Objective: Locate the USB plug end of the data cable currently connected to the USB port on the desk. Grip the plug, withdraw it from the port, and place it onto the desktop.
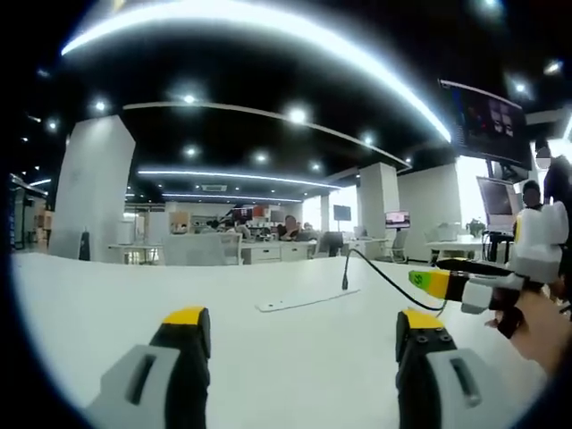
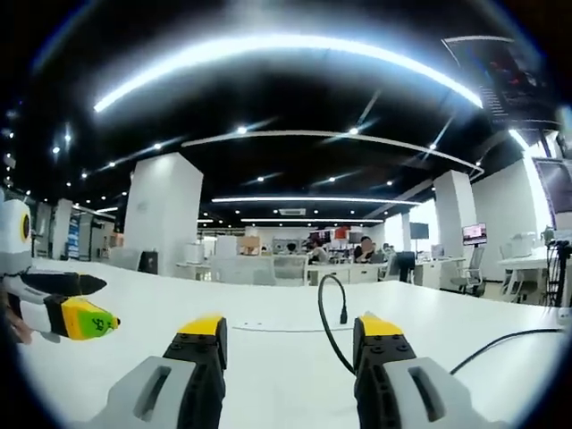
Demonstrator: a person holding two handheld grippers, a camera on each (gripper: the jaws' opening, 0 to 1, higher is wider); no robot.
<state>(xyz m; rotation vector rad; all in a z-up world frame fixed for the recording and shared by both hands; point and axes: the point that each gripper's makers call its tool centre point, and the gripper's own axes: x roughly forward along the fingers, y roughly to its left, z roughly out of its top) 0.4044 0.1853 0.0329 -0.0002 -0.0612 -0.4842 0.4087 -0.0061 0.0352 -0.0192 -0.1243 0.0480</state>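
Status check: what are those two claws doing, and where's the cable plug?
Left gripper open, right gripper open, both empty above the desk. Cable plug upright in the desk port strip, untouched. Nothing blocking.

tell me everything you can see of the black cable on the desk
The black cable is thin, round and looks rubbery. One end stands upright with its plug in a flat white port strip set in the white desk. From there it arches up and over, then runs down toward the near edge. In the right gripper view its loop passes just left of the right gripper's right-hand finger; contact cannot be told. A further black length lies on the desk at the right.
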